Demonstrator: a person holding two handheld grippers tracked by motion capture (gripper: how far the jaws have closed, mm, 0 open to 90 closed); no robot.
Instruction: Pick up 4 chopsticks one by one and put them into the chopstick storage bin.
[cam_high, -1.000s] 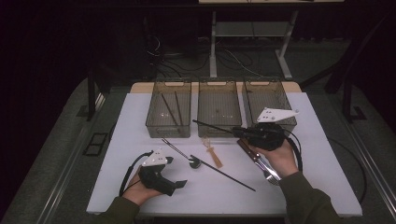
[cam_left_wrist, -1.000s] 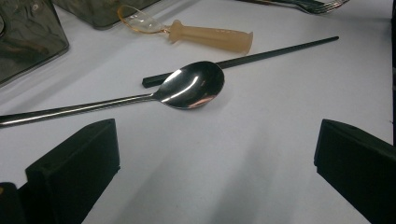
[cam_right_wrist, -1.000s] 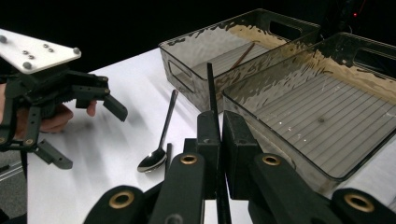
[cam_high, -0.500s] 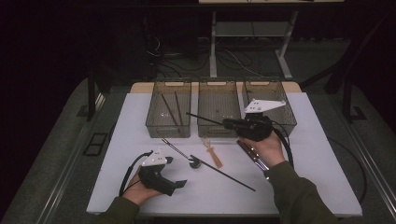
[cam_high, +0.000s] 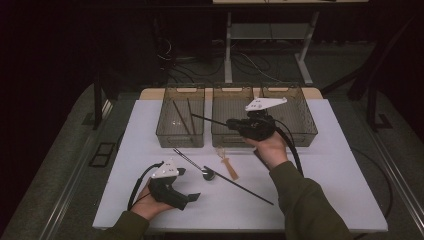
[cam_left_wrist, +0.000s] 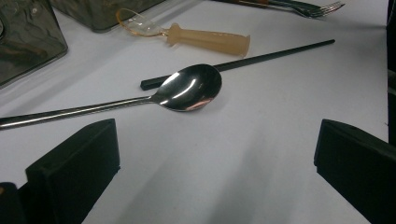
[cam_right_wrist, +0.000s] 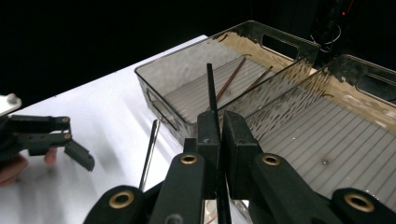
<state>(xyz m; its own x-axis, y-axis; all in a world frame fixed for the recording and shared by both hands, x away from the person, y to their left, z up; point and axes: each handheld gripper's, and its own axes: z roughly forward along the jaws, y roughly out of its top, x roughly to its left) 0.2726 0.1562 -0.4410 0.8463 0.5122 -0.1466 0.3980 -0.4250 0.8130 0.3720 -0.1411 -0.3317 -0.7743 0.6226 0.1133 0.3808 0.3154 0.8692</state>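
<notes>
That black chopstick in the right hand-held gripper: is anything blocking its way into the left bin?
Nothing visible does. The black chopstick, clamped in the right hand-held gripper, already points over the left bin, which is open on top.

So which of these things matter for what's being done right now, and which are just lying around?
In use:
- right gripper, shut on a black chopstick
- left bin, already holding chopsticks

Lying about:
- spoon
- second black chopstick
- fork
- tan-handled utensil
- left gripper, open

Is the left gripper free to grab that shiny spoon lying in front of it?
Probably yes: the left gripper is open, and only bare table lies between it and the spoon. The spoon's bowl rests across a black chopstick.
</notes>
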